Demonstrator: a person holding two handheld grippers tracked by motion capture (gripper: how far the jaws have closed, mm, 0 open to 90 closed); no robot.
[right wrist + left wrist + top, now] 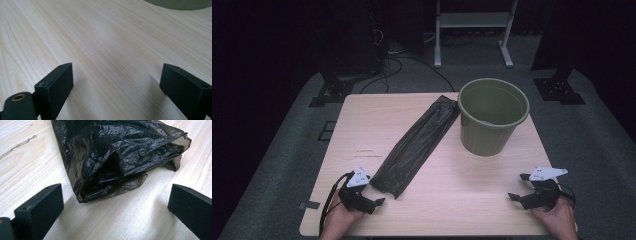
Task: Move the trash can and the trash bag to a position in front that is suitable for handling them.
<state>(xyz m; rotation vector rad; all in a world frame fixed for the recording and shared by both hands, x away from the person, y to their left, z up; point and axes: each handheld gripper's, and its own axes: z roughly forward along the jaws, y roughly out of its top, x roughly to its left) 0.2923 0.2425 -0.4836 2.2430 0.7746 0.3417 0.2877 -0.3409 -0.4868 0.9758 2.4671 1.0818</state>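
A dim room surrounds the pale wooden desk (pixel 362 125). The crumpled black plastic bin bag (pixel 417 145) lies flat, its long axis running from seven to one o'clock toward the olive-green plastic bucket (pixel 492 116). Its near end sits just beyond the left tongs (pixel 373 196), spread apart and empty. The right tongs (pixel 518 186), also apart, rest well away.

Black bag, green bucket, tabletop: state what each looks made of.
Black bag: thin plastic film, glossy; it crinkles finely, catches highlights and turns see-through brown at its edge. Green bucket: probably moulded plastic, matt olive, smooth seamless wall with a rolled rim. Tabletop: pale wood or wood-look laminate, satin; straight grain lines show, which one is unclear.
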